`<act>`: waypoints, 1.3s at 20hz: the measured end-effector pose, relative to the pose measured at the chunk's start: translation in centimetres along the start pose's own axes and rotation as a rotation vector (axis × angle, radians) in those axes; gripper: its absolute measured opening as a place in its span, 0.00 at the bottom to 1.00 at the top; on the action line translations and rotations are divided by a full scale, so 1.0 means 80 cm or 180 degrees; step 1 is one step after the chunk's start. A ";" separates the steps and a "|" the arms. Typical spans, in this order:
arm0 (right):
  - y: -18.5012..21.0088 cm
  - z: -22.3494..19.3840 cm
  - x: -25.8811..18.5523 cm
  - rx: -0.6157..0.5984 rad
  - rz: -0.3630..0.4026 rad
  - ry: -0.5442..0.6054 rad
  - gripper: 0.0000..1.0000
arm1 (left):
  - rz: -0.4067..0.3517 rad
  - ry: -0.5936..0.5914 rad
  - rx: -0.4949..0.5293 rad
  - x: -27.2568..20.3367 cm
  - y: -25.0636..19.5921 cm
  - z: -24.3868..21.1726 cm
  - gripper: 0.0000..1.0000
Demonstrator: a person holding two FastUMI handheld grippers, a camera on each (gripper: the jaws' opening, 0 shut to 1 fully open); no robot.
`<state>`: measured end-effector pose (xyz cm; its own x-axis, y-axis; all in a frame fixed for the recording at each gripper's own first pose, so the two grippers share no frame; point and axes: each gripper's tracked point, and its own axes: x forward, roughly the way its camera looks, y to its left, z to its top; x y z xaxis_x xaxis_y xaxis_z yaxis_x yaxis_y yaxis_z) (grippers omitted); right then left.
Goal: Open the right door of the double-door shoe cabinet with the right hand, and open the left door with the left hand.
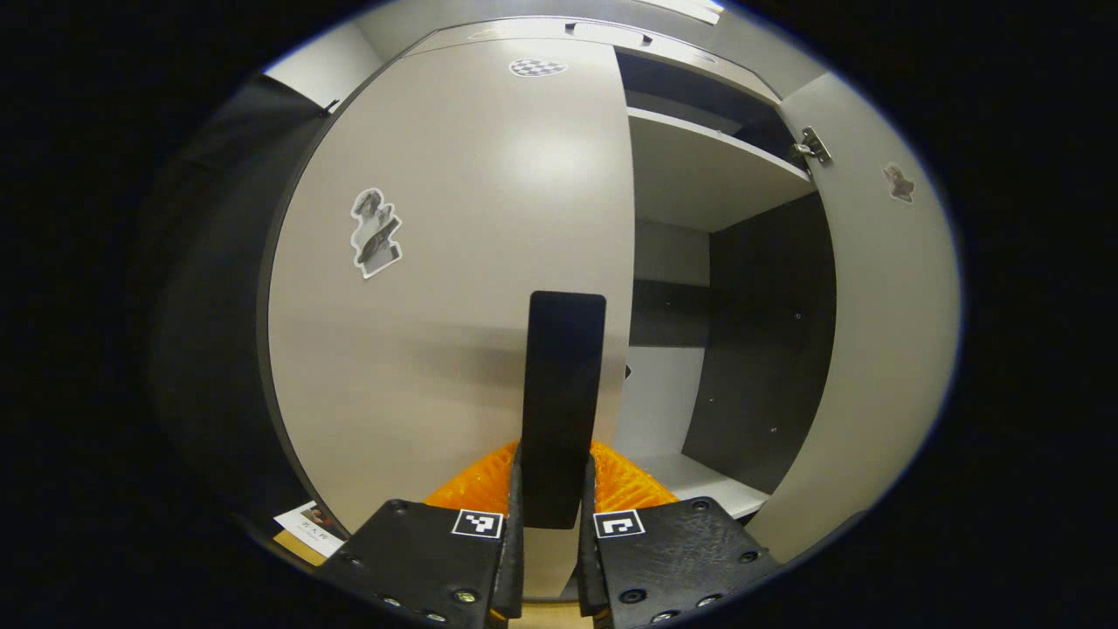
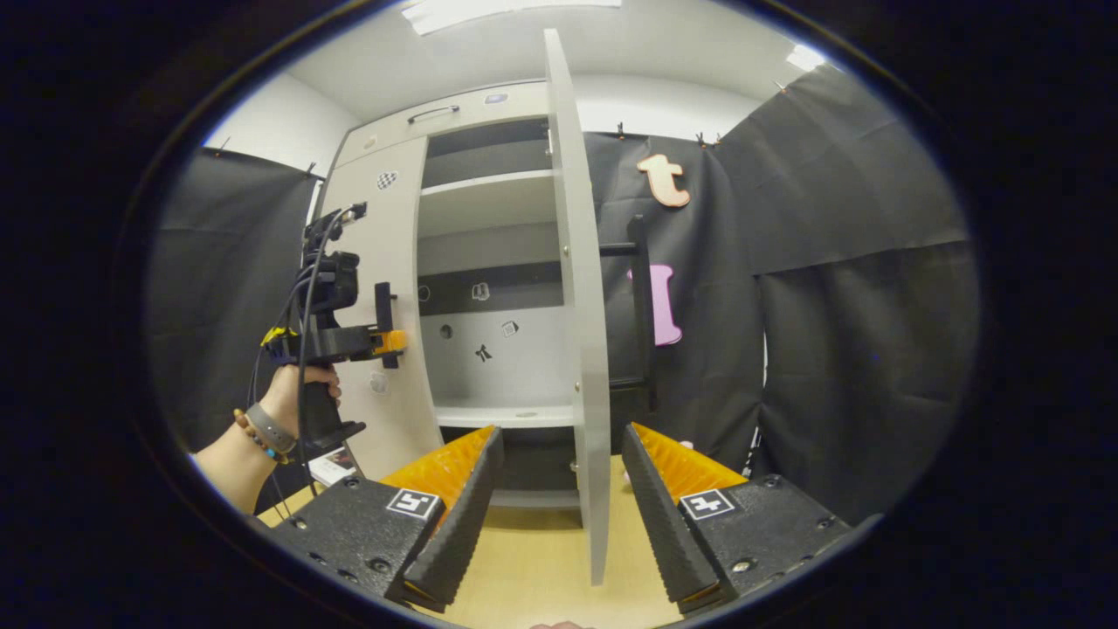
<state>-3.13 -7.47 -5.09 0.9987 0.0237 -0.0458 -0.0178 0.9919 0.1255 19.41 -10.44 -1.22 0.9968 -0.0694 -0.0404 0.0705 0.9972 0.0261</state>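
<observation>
Nearest to your left camera, the left gripper point(image 1: 552, 524) has its two fingers pressed on the handle point(image 1: 563, 384) of the left door point(image 1: 445, 288), a flat dark bar that stands upright near the door's inner edge. The left door is closed or very nearly so; it lies flat against the cabinet front. In the right gripper view your left hand point(image 2: 301, 389) holds this gripper against the door from the front.

Your right gripper point(image 2: 559, 498) is wide open and holds nothing. The right door point(image 2: 576, 306) is already swung out and stands edge-on between its two fingers, without touching them as far as I can see. Behind the right door a dark bar point(image 2: 642, 306) shows, probably its handle.

The risk is on the left door. If you pull straight back and do not follow the arc of the hinge, the fingers may slide down or off the smooth bar, because it is narrow and glossy. If you pull at an angle, you may twist the handle. The free right door may also drift and knock the right gripper.

The doors are smooth, matt, pale grey panels with small stickers. The inside of the cabinet has pale shelves point(image 1: 707, 166) and a dark side wall point(image 1: 769, 341). The floor point(image 2: 533, 559) looks like light wood.
</observation>
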 end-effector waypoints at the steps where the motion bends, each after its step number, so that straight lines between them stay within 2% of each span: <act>1: 0.000 0.001 -0.002 -0.0008 -0.0010 -0.0009 0.86 | 0.0020 0.0000 0.0026 -0.001 0.000 0.002 0.19; 5: 0.001 0.000 0.000 0.0002 -0.0003 0.0003 0.86 | -0.0121 0.0059 -0.0109 -0.002 -0.003 0.000 0.05; 11: 0.010 -0.004 -0.002 -0.0061 0.0015 0.0009 0.86 | -0.0135 0.0065 -0.0032 -0.008 -0.001 -0.001 0.05; 17: 0.010 -0.022 -0.018 -0.0023 -0.0044 0.0071 0.86 | -0.0233 0.0129 -0.0004 -0.048 0.003 0.002 0.05; 26: 0.014 -0.021 -0.023 -0.0041 -0.0031 0.0050 0.86 | -0.0211 0.0107 0.0049 -0.105 0.029 0.005 0.05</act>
<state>-5.06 -6.17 -6.50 0.9979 0.0159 -0.0626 -0.0088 0.9936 0.1122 11.25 -7.58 -0.42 0.9880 -0.1340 -0.0762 0.1372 0.9898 0.0376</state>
